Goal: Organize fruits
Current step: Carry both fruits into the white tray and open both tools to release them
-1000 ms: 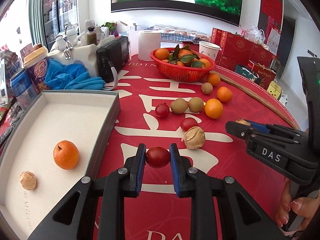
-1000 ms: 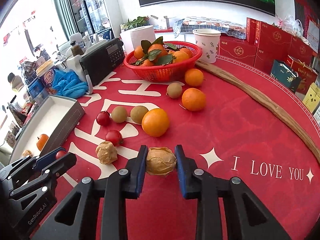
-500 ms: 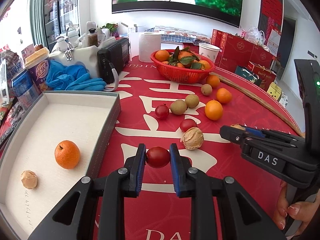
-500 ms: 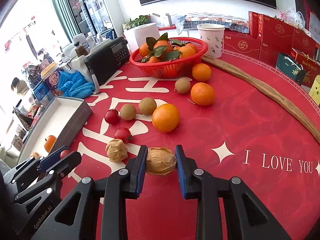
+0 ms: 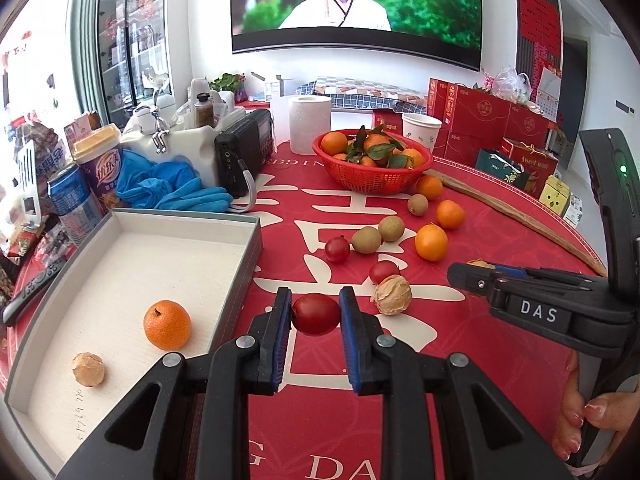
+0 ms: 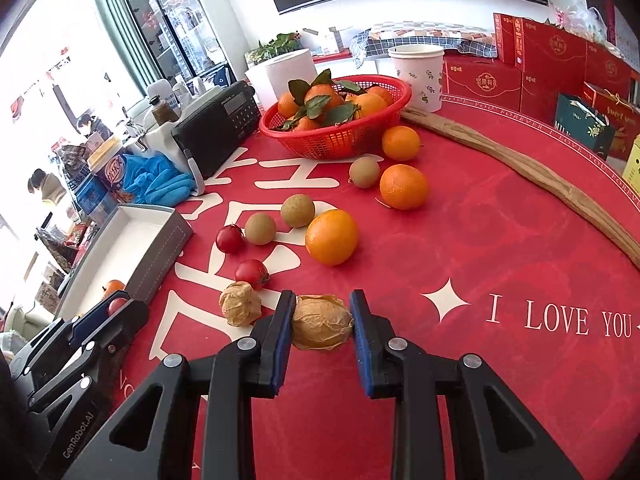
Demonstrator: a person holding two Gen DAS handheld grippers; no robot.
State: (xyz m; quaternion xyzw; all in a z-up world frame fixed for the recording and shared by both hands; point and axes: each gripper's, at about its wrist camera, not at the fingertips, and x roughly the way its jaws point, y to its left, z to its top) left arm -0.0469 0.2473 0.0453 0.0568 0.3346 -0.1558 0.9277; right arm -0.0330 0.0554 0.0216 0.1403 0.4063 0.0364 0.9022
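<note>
While the left gripper [image 5: 315, 314] pinches a smooth, soft red cherry tomato [image 5: 315, 314] across its middle at lower centre, the right gripper [image 6: 322, 322] clamps a light, crushable papery-husked golden berry [image 6: 322, 322] likewise.

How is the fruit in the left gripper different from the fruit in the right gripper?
The cherry tomato in the left gripper is smooth, glossy and red; the husked ground cherry in the right gripper is papery, wrinkled and tan. The tomato looks smaller. Both are clamped between blue pads.
</note>
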